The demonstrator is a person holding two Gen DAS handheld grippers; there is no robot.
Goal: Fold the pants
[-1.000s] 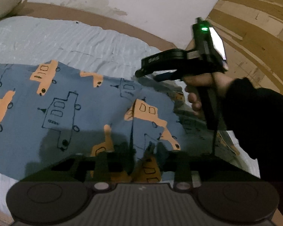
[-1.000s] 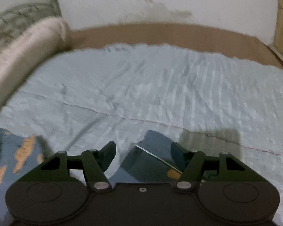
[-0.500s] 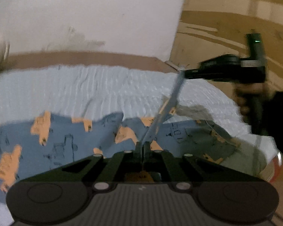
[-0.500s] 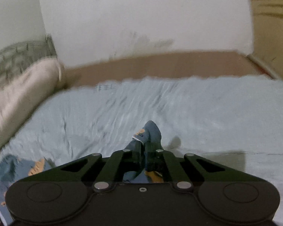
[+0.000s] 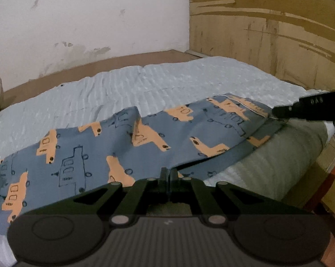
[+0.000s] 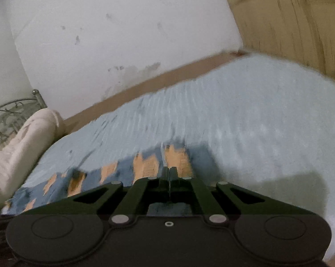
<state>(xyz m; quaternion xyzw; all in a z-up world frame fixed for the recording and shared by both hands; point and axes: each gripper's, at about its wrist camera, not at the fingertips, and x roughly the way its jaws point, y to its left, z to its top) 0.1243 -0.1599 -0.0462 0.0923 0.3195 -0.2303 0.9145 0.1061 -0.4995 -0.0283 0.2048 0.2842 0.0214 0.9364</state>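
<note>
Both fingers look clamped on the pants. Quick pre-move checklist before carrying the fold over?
1. Left gripper shut on the pants: ok, fabric runs into the closed fingers.
2. Right gripper shut on the pants: ok in its own view; the left view shows its tip at the cloth's far corner.
3. Edge between the two grips lifted and fairly taut: ok.
4. Rest of the pants lying flat on the bedspread: not ok, a ridge sits mid-fabric.
5. Both layers caught in each grip: cannot tell.
6. Landing zone: cannot tell, right view is blurred.
</note>
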